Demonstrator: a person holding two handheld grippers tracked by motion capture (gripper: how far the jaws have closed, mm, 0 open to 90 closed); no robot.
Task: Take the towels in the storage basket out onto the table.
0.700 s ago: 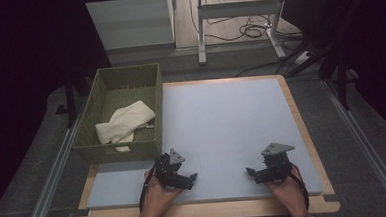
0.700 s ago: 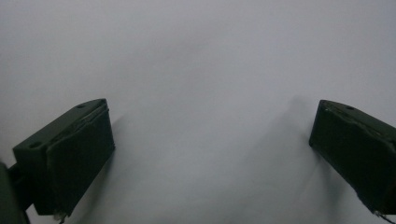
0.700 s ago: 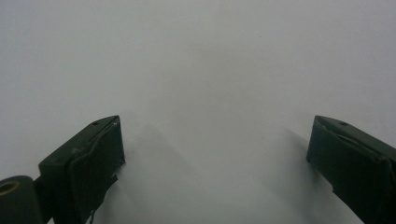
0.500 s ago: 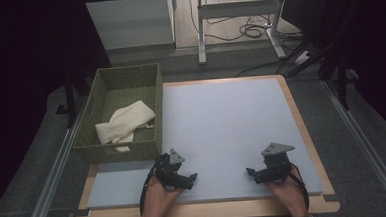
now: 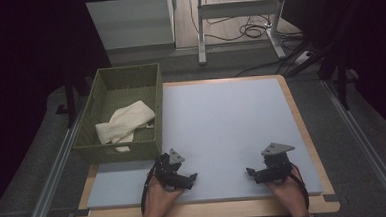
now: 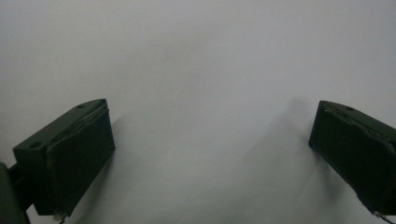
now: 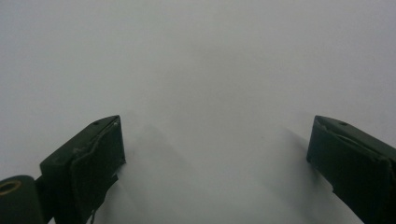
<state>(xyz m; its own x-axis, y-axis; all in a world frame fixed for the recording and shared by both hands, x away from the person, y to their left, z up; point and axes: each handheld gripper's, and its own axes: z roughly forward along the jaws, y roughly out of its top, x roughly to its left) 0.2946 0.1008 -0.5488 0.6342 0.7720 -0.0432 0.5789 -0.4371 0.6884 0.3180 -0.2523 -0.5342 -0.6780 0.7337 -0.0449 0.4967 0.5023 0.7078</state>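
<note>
At the lower edge of the high view we rest left gripper [image 5: 192, 177] and right gripper [image 5: 251, 172] wide open, empty; towel [image 5: 124, 124] lies in basket [image 5: 156, 98], upper left. Approach from above, pinch a fold.

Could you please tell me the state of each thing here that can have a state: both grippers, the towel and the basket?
left gripper: open, nothing between its jaws, low over the mat.
right gripper: open, nothing between its jaws, low over the mat.
towel: loosely folded, lying in the basket.
basket: upright, at the table's left edge, holding the towel.
mat: flat, bare.
</note>
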